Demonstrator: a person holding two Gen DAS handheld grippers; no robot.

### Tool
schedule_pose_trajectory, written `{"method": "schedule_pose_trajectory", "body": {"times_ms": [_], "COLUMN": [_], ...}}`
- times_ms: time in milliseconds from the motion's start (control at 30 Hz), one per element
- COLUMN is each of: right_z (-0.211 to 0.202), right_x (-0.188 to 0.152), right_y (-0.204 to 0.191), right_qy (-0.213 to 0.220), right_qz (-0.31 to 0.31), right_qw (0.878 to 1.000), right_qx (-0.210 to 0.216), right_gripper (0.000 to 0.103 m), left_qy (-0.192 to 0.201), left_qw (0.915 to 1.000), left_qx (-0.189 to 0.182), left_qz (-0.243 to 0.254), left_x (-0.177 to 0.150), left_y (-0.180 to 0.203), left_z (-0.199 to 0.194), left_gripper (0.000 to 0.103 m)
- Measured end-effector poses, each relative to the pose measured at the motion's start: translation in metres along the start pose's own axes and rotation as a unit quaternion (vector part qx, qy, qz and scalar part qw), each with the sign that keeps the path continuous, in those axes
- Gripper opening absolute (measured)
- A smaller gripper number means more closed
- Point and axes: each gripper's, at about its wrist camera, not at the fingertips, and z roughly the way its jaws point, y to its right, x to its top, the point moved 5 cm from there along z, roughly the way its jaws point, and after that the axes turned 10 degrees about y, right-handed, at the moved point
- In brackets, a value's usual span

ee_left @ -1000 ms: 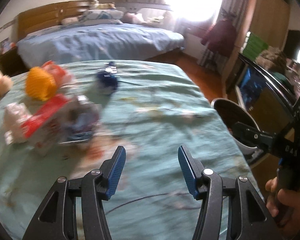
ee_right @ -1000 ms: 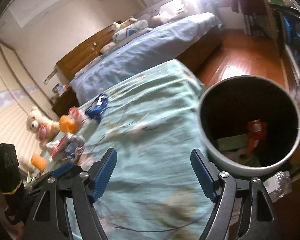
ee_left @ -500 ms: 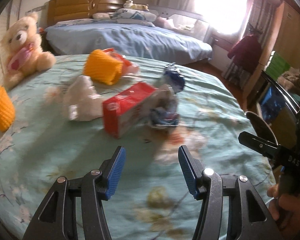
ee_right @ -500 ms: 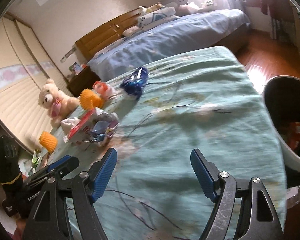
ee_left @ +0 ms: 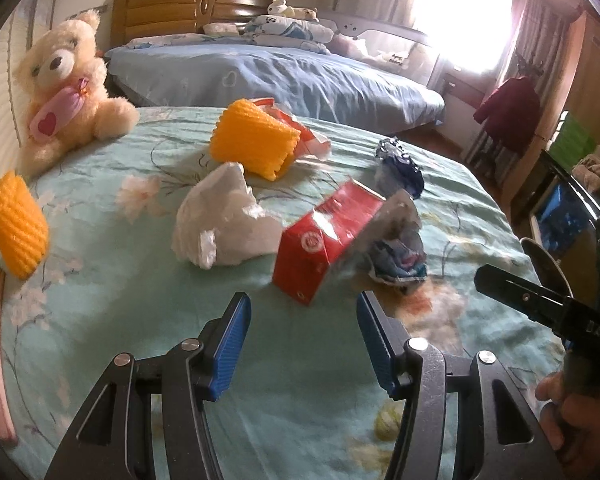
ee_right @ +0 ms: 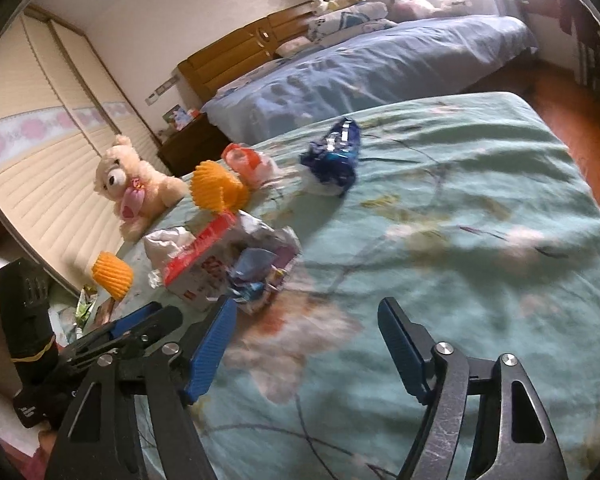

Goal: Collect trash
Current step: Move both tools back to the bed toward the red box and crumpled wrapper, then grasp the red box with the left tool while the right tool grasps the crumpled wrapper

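Trash lies on the green floral bedspread [ee_left: 100, 320]. A red carton [ee_left: 324, 236] lies just ahead of my open, empty left gripper [ee_left: 300, 340]. Beside it are a crumpled white bag [ee_left: 224, 220], a crumpled foil wrapper [ee_left: 396, 248], an orange foam net [ee_left: 252, 144] and a blue wrapper [ee_left: 400, 168]. My right gripper [ee_right: 306, 344] is open and empty, with the carton [ee_right: 200, 260] and foil wrapper [ee_right: 260, 268] ahead to its left and the blue wrapper [ee_right: 334, 156] farther off. The bin's rim [ee_left: 548, 260] shows at the right edge.
A teddy bear [ee_left: 68, 84] sits at the far left by the wall. A second orange foam net [ee_left: 16, 224] lies near the left edge. A second bed with blue bedding [ee_left: 280, 76] stands behind. Wooden floor [ee_right: 580, 120] lies to the right.
Both grippers have swung left from the bin toward the trash pile. The carton and wrappers now sit closer ahead of the left gripper. Both stay open.
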Motion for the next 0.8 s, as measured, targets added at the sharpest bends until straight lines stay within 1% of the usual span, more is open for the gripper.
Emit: {"method": "schedule_pose_trajectory", "body": {"times_ms": [100, 167, 400, 467, 500, 533, 567, 600, 633, 700, 800], "right_z": [0.012, 0.022, 0.052, 0.06, 0.062, 0.063, 0.063, 0.063, 0.062, 0.059, 0.049], "right_x": [0.003, 0.005, 0.006, 0.005, 0.004, 0.003, 0.003, 0.003, 0.003, 0.003, 0.003], "right_y": [-0.005, -0.007, -0.014, -0.017, -0.018, -0.018, -0.018, -0.018, -0.016, -0.011, -0.005], "right_qy": [-0.006, -0.013, -0.037, -0.045, -0.046, -0.049, -0.05, -0.05, -0.05, -0.05, -0.041], "right_qz": [0.003, 0.008, 0.01, 0.01, 0.012, 0.017, 0.021, 0.023, 0.028, 0.037, 0.036], "right_qw": [1.0, 1.0, 0.999, 0.998, 0.998, 0.997, 0.997, 0.997, 0.996, 0.996, 0.997], "right_qx": [0.013, 0.016, 0.031, 0.04, 0.047, 0.055, 0.059, 0.063, 0.065, 0.068, 0.062], "right_gripper": [0.069, 0.063, 0.051, 0.04, 0.036, 0.032, 0.028, 0.025, 0.015, 0.013, 0.013], "left_qy": [-0.003, -0.007, -0.012, -0.01, -0.01, -0.011, -0.015, -0.019, -0.018, -0.016, -0.014], "left_qw": [1.0, 0.9999, 0.9997, 0.9996, 0.9996, 0.9995, 0.9993, 0.9991, 0.9991, 0.999, 0.999], "left_qx": [-0.002, -0.002, -0.009, -0.014, -0.016, -0.021, -0.026, -0.028, -0.027, -0.026, -0.027], "left_qz": [0.006, 0.01, 0.017, 0.021, 0.023, 0.023, 0.023, 0.024, 0.027, 0.032, 0.033], "left_x": [0.004, 0.006, 0.014, 0.015, 0.016, 0.016, 0.014, 0.013, 0.013, 0.014, 0.012], "left_y": [-0.002, -0.003, -0.004, -0.003, -0.003, -0.002, -0.001, 0.0, 0.0, 0.002, 0.007], "left_z": [0.009, 0.016, 0.034, 0.038, 0.04, 0.042, 0.044, 0.046, 0.047, 0.047, 0.045], "left_gripper": [0.055, 0.055, 0.054, 0.053, 0.052, 0.048, 0.035, 0.034, 0.033, 0.033, 0.032]}}
